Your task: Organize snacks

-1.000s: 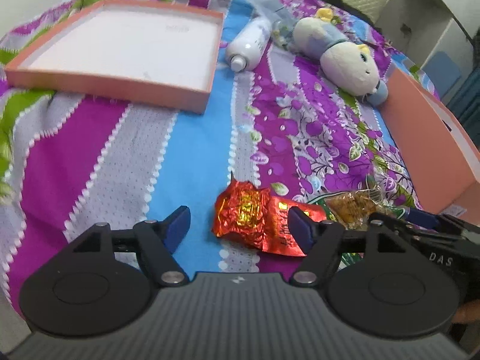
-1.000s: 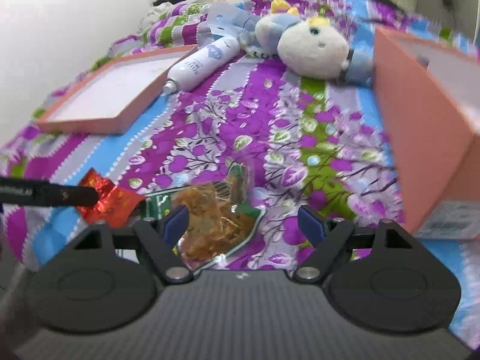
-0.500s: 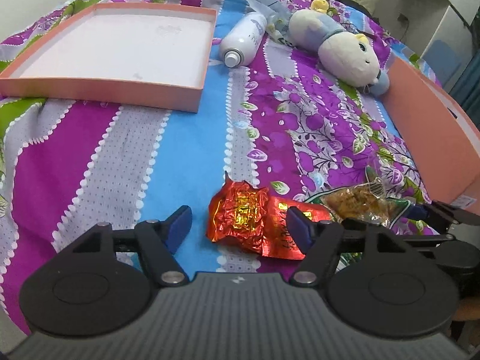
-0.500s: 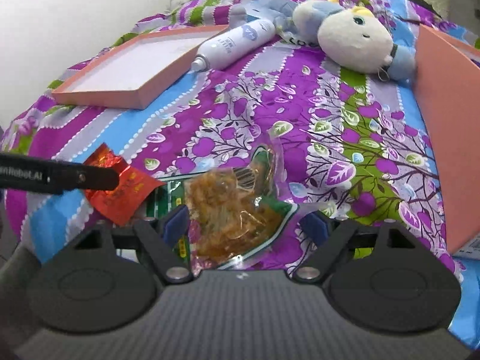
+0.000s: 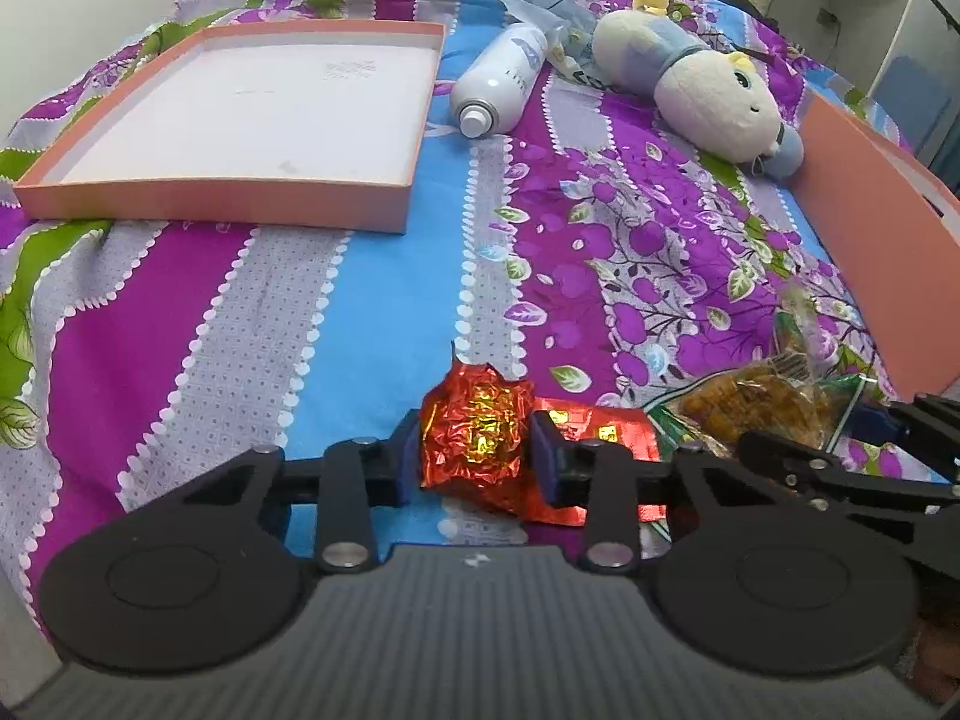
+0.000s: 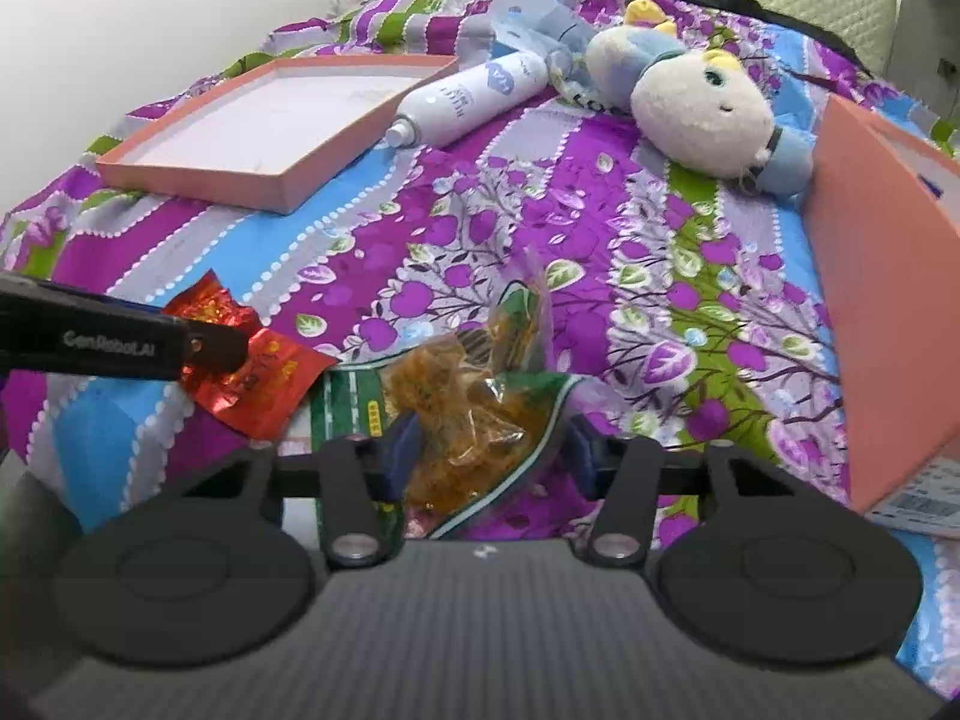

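Left tongs (image 5: 473,450) clamped on the crumpled red-and-gold foil snack packet (image 5: 480,438); both blue pads pressed against the packet's scrunched end, rest of the packet trailing flat to the right on the bed. Right tongs (image 6: 489,447) partly closed around the clear plastic bag of orange-brown snacks with green print (image 6: 462,402): left pad touching the bag, right pad at the bag's edge, can't tell whether it's actually gripping. Bag's near end sits between the pads, top end pointing away across the bedspread. Two snack packs lie just beside each other at the near edge of the purple, blue and green floral bedspread (image 5: 600,240); red one left of the clear one, edges touching or overlapping.

Further back, left: shallow salmon-pink cardboard box lid (image 5: 252,114), white inside, lying open side up. Right edge: tall salmon-pink cardboard box (image 6: 882,300), upright, white label near its bottom corner. Far centre: white spray bottle (image 6: 468,99) on its side, nozzle end toward the camera, next to the lid. Beside it a white-and-blue plush toy (image 6: 702,114) lying on its side, near the tall box.
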### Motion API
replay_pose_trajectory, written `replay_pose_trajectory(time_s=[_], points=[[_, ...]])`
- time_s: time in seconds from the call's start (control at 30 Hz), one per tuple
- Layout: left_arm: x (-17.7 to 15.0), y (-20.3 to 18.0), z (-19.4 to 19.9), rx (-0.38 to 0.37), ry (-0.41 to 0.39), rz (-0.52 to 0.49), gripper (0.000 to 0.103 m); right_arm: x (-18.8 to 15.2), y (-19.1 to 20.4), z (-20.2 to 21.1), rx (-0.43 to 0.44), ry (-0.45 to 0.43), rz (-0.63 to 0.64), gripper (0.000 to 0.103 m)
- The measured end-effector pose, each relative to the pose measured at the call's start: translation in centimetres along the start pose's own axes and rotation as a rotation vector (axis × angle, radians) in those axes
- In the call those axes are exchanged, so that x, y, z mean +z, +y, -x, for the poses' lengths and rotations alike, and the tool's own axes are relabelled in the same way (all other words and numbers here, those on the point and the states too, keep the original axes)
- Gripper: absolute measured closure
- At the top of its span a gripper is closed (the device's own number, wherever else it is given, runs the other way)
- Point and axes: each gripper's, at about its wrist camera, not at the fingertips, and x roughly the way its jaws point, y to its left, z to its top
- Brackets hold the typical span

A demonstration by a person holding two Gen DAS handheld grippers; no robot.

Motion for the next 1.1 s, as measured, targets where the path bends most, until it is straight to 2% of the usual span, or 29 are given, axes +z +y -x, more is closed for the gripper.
replay_pose_trajectory(time_s=[0.2, 0.5, 0.8, 0.93, 1.1], points=[[0.2, -1.4, 1.8, -0.017, -0.006, -0.006, 0.061, 0.4, -2.4, 2.5, -0.044, -0.02, -0.078, 0.055], [1.9, -3.9, 6.3, -0.048, -0.06, -0.001, 0.061, 0.3, -4.6, 7.5, -0.115, -0.078, -0.178, 0.057], [3.6, -7.4, 11.8, -0.129, -0.131, -0.008, 0.061, 0.6, -6.6, 14.5, -0.16, -0.148, -0.26, 0.066], [4.4, -9.2, 13.0, -0.163, -0.14, -0.037, 0.061, 0.3, -7.9, 16.0, -0.19, -0.182, -0.29, 0.07], [5.5, -11.9, 14.0, -0.207, -0.144, -0.068, 0.061, 0.5, -9.8, 18.4, -0.225, -0.222, -0.319, 0.071]])
